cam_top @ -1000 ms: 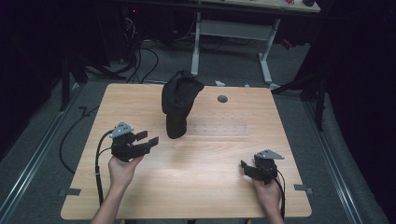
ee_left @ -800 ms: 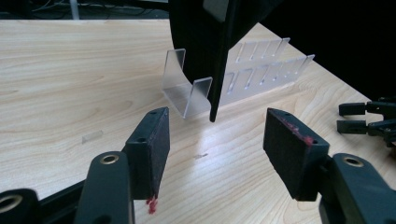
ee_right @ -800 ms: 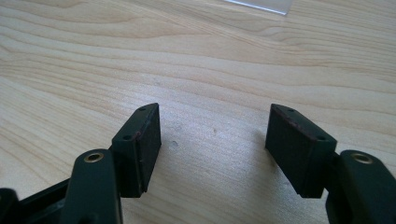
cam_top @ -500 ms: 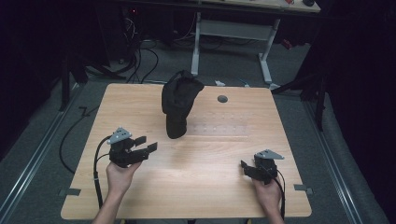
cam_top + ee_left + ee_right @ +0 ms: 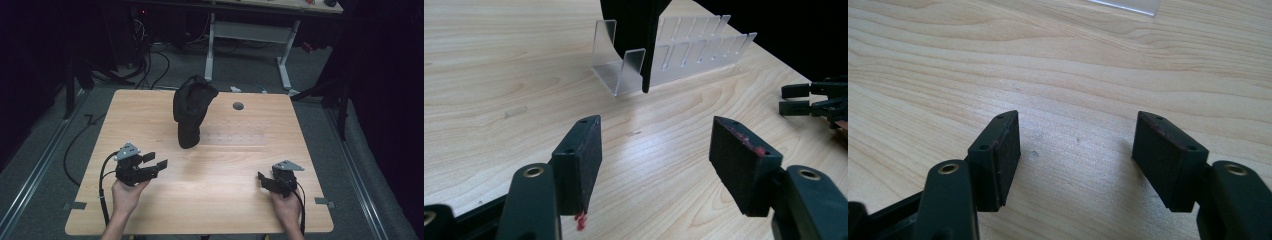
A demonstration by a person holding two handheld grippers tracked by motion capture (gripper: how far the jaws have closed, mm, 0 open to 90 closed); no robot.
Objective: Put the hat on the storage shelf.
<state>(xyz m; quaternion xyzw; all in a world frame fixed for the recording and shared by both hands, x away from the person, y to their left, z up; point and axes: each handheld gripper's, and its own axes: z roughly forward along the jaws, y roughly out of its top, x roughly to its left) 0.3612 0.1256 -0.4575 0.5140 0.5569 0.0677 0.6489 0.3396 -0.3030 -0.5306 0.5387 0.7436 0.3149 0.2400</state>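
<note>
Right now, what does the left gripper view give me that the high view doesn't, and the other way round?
Left gripper view: the clear slotted rack at the foot of the black object, seen sharply. High view: the left hand, the right hand, the round hole and floor cables. Shared: the black object, the wooden table and the right gripper, jaws open.

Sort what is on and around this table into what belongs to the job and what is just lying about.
Job:
- black cloth cap
- clear plastic slotted rack holding it
- left gripper, open
- right gripper, open

Lying about:
- round grey cable hole in the wooden table
- white metal desk frame behind
</note>
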